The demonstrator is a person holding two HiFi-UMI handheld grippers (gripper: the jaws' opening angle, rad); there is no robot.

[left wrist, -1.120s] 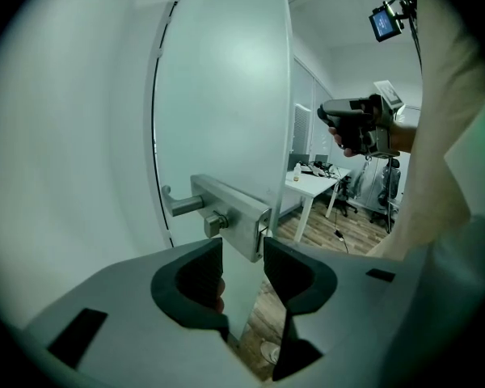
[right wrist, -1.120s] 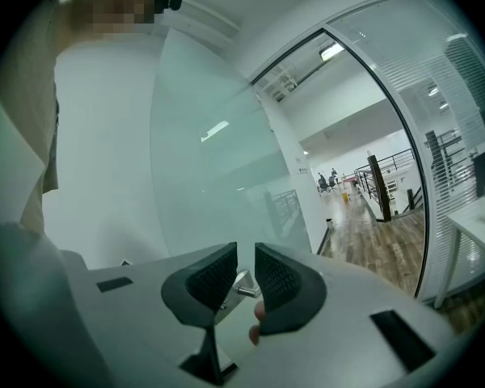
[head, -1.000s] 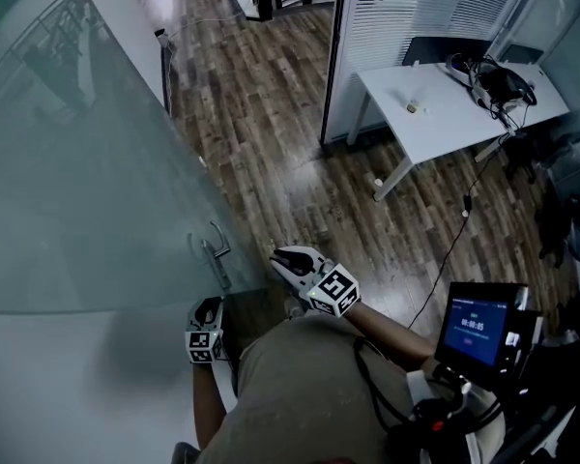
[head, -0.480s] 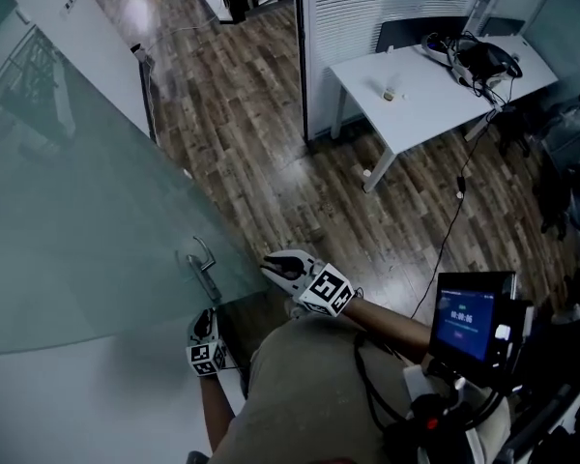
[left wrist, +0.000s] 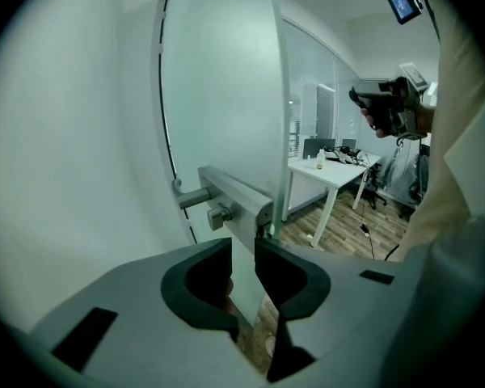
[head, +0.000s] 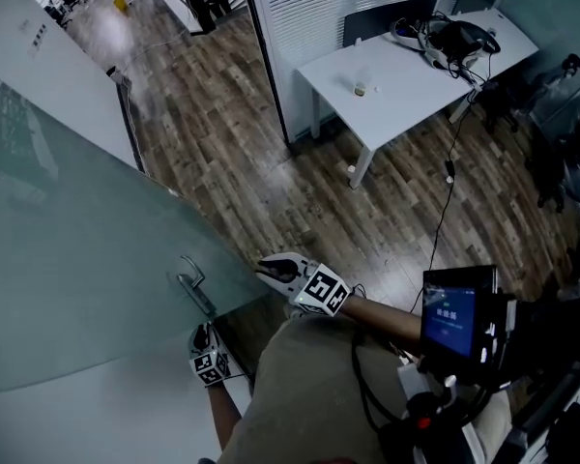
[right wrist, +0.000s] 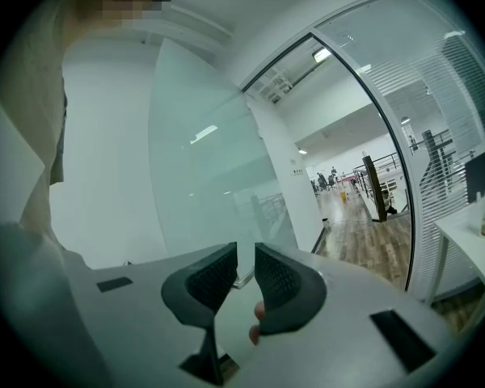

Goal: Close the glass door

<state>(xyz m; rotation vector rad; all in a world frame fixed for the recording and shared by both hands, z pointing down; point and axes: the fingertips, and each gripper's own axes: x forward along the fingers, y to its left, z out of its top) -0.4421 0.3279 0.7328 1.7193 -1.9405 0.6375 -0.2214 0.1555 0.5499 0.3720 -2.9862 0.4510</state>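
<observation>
Head view looks down on the glass door (head: pixel 77 259), by far the biggest thing here: a frosted, green-tinted pane that fills the left side. It stands swung out over the wooden floor (head: pixel 242 153), with its free edge close to the person's body. Across that floor, well apart from the door, is a white worktop (head: pixel 416 75) carrying dark gear with cables and a small bottle (head: pixel 361 87). A small lit screen (head: pixel 449 317) hangs at the person's front. The left gripper (head: pixel 205 334) sits low at the door's free edge, just below the handle (head: pixel 191 283). In the left gripper view its jaws have just been closing. They now stand narrow and pinch the door's edge right under the metal lock fitting (left wrist: pixel 238 200), with the pane running down between the pads. The right gripper (head: pixel 271 267) hangs near that same edge on the room side, apart from the glass. In the right gripper view its jaws stand a narrow gap apart with nothing between them. As I judge it, the task is at an early stage. The hold on the door is made, but the door is plainly open, so the whole swing to the frame is left to do. Which frame it meets I cannot tell from these views.
</observation>
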